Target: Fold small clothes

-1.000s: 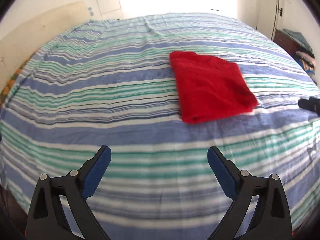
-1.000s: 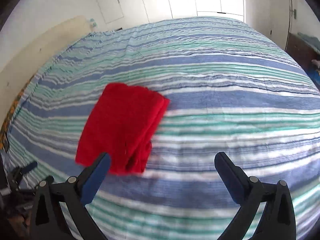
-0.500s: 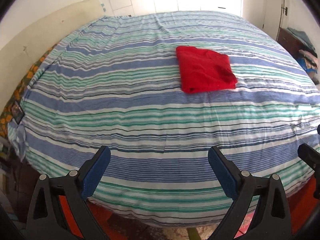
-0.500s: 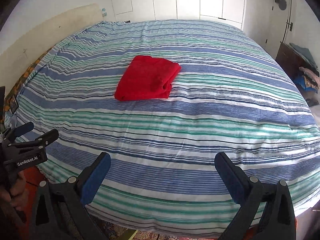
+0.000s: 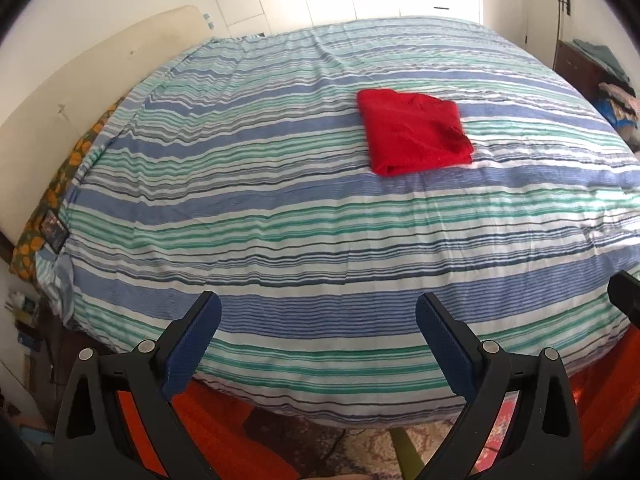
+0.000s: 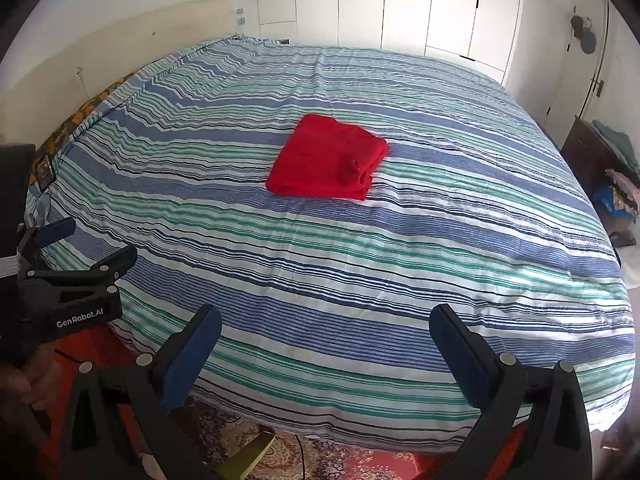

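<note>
Your left gripper (image 5: 318, 314) is spread wide with nothing between its 2 blue-padded fingers (image 5: 192, 344), and it hangs over the near edge of the bed (image 5: 280, 208). The red cloth (image 5: 414, 136) lies folded into a rough rectangle on the striped cover, well apart from that gripper, ahead of it and a little to the right.

Your right gripper (image 6: 326, 332) is likewise wide apart and holds nothing; it too sits at the near edge of the bed (image 6: 440, 248). From its camera the cloth (image 6: 328, 158) rests near the middle of the bed, straight ahead and well apart from the fingers (image 6: 192, 356), with its thicker folded edge turned to the right side.

In the right wrist view you can see your left gripper (image 6: 52, 244) at the far left, off the side of the bed, nowhere near the cloth. Neither gripper touches the cloth.

A cream headboard (image 6: 120, 56) stands along the left side of the bed, white wardrobe doors (image 6: 400, 4) behind it, and a patterned rug (image 6: 320, 460) lies on the floor below.
</note>
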`<action>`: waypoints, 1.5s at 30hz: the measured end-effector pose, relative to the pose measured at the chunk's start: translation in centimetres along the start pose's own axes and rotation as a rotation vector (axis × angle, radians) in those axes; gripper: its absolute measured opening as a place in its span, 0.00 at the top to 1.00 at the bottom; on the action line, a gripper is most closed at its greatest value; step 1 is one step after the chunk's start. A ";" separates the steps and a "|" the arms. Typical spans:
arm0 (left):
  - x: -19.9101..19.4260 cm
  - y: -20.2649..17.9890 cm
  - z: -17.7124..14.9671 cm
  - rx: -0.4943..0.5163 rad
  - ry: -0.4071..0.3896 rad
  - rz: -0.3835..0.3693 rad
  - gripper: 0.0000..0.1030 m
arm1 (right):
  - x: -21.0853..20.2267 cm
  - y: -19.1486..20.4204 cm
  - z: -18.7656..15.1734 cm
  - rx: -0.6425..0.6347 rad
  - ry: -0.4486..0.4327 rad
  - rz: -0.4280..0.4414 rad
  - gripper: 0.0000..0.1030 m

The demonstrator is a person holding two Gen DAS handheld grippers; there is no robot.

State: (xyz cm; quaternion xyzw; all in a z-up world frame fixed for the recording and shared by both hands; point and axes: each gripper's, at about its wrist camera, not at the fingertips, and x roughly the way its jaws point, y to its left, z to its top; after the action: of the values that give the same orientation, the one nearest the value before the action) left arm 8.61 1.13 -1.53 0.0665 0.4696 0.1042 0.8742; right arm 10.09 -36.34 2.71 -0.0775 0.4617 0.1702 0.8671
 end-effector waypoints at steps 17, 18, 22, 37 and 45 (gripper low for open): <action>-5.8 1.5 -0.4 -0.022 0.036 -0.112 0.01 | -5.4 1.5 0.1 -0.049 0.002 0.061 0.01; -5.9 1.7 -0.5 -0.030 0.043 -0.109 0.01 | -5.6 1.7 0.2 -0.057 -0.001 0.058 0.01; -6.0 2.4 -0.7 -0.049 0.057 -0.106 0.01 | -6.1 2.4 0.3 -0.077 -0.002 0.057 0.01; -6.5 1.4 -1.1 -0.008 0.049 -0.106 0.01 | -6.3 1.4 -1.3 -0.033 0.033 0.049 0.01; -6.4 1.0 -1.1 0.007 0.043 -0.094 0.01 | -6.3 1.5 -1.3 -0.032 0.029 0.032 0.01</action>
State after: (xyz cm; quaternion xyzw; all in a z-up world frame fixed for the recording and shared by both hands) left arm 4.14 0.59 3.28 0.0452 0.4913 0.0628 0.8676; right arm 5.26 -36.73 7.21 -0.0863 0.4726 0.1904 0.8561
